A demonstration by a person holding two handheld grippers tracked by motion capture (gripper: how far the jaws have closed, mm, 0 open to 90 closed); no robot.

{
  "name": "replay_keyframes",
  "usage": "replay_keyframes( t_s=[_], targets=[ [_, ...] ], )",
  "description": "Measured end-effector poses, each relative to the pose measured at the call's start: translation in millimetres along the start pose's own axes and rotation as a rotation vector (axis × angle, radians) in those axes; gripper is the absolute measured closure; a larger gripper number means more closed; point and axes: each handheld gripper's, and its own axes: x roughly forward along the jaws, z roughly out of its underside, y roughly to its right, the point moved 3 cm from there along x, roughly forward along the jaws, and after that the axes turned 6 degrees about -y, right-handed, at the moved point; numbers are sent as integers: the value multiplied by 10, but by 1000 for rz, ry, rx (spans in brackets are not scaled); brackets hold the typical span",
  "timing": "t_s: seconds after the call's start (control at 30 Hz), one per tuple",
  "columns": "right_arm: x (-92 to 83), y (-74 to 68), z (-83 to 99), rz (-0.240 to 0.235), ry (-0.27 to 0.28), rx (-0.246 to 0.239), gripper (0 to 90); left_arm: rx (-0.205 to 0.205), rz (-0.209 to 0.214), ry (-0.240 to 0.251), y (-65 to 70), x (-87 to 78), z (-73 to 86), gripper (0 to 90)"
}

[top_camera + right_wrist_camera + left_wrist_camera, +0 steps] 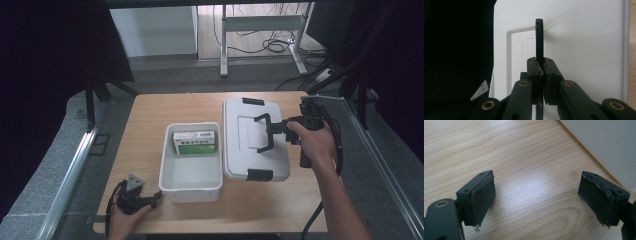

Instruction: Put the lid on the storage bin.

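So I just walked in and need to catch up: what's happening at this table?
A person is working with two hand-held grippers. The right gripper is shut on the black handle of the white lid, which lies beside the open white bin. A green and white box sits inside the bin. The left gripper rests open on the wooden table near the bin's corner.

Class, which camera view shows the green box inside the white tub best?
The high view: the green box lies at the far end of the open white tub. The left gripper view catches a white wall, perhaps the tub's; the right gripper view faces the lid.

White lid (250, 140), black handle (265, 132) upright
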Motion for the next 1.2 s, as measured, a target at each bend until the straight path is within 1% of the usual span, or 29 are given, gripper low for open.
replay_keyframes(
  t_s=[0.17,0.47,0.67,0.83,1.03,1.2],
  targets=[
    [69,-84,-6,1,-13,-10,849,0,0,0,0,0,0,142],
    [241,-218,-10,-17,-37,-15,849,0,0,0,0,0,0,142],
    [399,-334,1,-19,-62,-21,849,0,0,0,0,0,0,141],
    [480,-450,23,-22,-77,-23,848,1,0,0,0,1,0,141],
    [548,-603,51,-13,-92,-36,849,1,0,0,0,0,0,141],
    [622,-652,66,-9,-106,-25,849,1,1,0,0,1,0,140]
  ],
)
